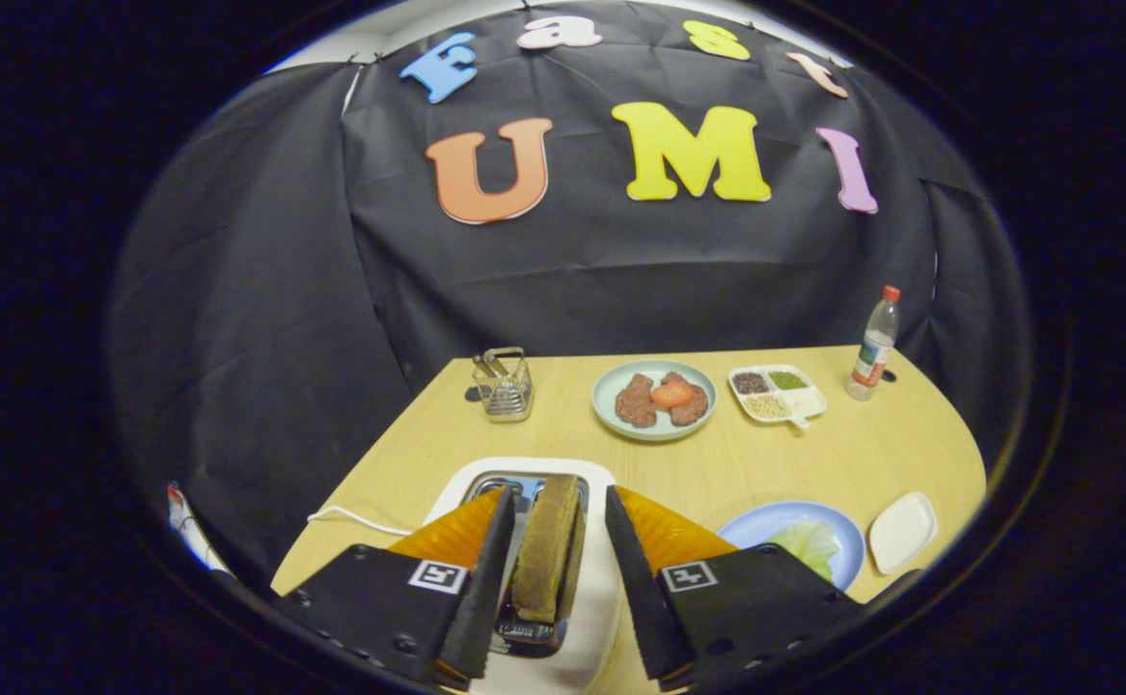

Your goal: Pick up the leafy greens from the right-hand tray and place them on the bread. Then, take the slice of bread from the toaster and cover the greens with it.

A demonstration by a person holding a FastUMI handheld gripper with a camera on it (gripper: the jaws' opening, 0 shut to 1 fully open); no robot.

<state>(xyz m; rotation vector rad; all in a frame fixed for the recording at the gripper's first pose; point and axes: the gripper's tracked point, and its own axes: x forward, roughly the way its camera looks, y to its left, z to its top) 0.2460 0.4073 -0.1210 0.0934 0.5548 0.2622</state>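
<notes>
A white toaster (577, 618) stands on the wooden table directly under my gripper (548, 589). A brown slice of bread (545, 560) stands upright in its slot, between my two fingers. The fingers are spread on either side of the slice with a gap on each side, so the gripper is open. To the right, just beyond the right finger, leafy greens (807, 543) lie on a blue plate (765, 521); the bread under them is not discernible. A small white tray (902, 532) sits right of that plate.
Farther back stand a wire rack (505, 386), a pale plate (654, 425) with meat slices and a tomato piece, a divided white dish (777, 393) of grains and a bottle (875, 344). A white cord (355, 518) runs left from the toaster.
</notes>
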